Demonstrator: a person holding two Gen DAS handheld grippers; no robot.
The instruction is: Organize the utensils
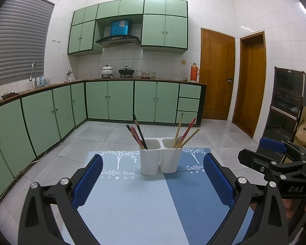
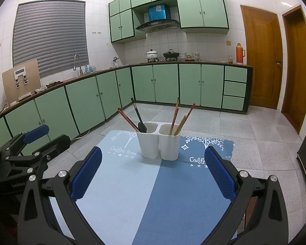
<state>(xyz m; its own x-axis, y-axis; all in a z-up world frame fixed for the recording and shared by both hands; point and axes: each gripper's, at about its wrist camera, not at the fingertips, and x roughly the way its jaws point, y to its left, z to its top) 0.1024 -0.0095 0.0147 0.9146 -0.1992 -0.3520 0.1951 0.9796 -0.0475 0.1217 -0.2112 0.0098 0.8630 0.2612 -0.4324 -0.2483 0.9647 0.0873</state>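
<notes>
A white two-compartment utensil holder point(image 1: 160, 157) point(image 2: 158, 145) stands at the far end of a blue two-tone mat point(image 1: 144, 202) point(image 2: 153, 194). Its left cup holds red and dark chopsticks point(image 1: 137, 134) point(image 2: 133, 118); the right cup holds wooden and red chopsticks point(image 1: 184, 132) point(image 2: 178, 118). My left gripper point(image 1: 153, 181) hangs open above the mat, short of the holder, nothing between its blue pads. My right gripper point(image 2: 153, 175) is open the same way. Each gripper shows in the other's view: the right gripper point(image 1: 275, 159) and the left gripper point(image 2: 30, 149).
The mat lies on a small table above a grey tiled floor point(image 1: 104, 130). Green kitchen cabinets point(image 1: 120, 102) run along the back and left. Two wooden doors point(image 1: 216, 75) stand at the right, with a dark cabinet point(image 1: 287, 102) and cardboard boxes beside it.
</notes>
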